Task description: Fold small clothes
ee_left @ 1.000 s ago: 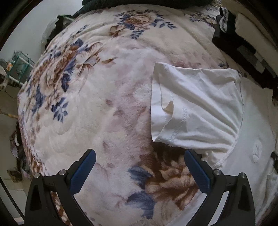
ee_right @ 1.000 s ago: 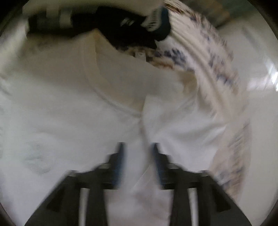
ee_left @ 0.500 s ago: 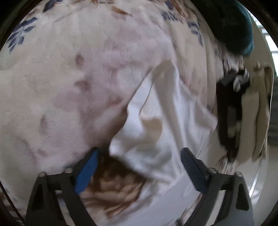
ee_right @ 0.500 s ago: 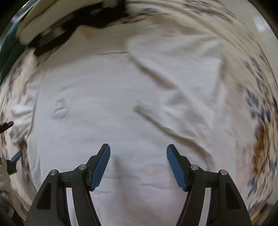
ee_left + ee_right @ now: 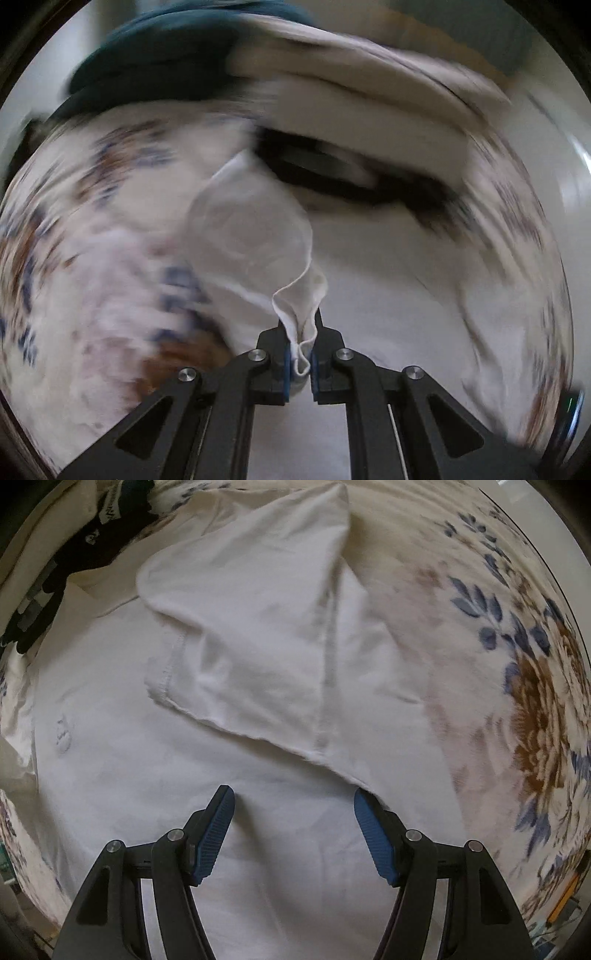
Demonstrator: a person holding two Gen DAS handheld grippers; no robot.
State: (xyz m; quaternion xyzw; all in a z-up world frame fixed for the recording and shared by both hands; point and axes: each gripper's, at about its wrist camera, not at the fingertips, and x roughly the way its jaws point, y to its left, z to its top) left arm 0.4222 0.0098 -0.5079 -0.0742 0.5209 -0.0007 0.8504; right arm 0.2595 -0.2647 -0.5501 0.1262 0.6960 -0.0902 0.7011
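Observation:
A small white T-shirt (image 5: 184, 775) lies spread on a floral blanket (image 5: 535, 701). Its right sleeve (image 5: 251, 635) is folded inward onto the body. My right gripper (image 5: 293, 812) is open and empty, just above the shirt's body below that folded sleeve. In the left wrist view my left gripper (image 5: 300, 354) is shut on the hem of the shirt's other sleeve (image 5: 251, 236) and holds it lifted off the blanket (image 5: 92, 277). This view is blurred by motion.
A pile of other clothes, black (image 5: 74, 554) and cream, lies beyond the shirt's collar. A dark teal garment (image 5: 166, 59) sits behind the cream and black pile (image 5: 369, 110). The blanket's edge drops off at the right (image 5: 561, 867).
My left gripper has closed on the left sleeve and lifted it while swinging round. My right gripper let go of the right sleeve, now folded over the body, and drew back open.

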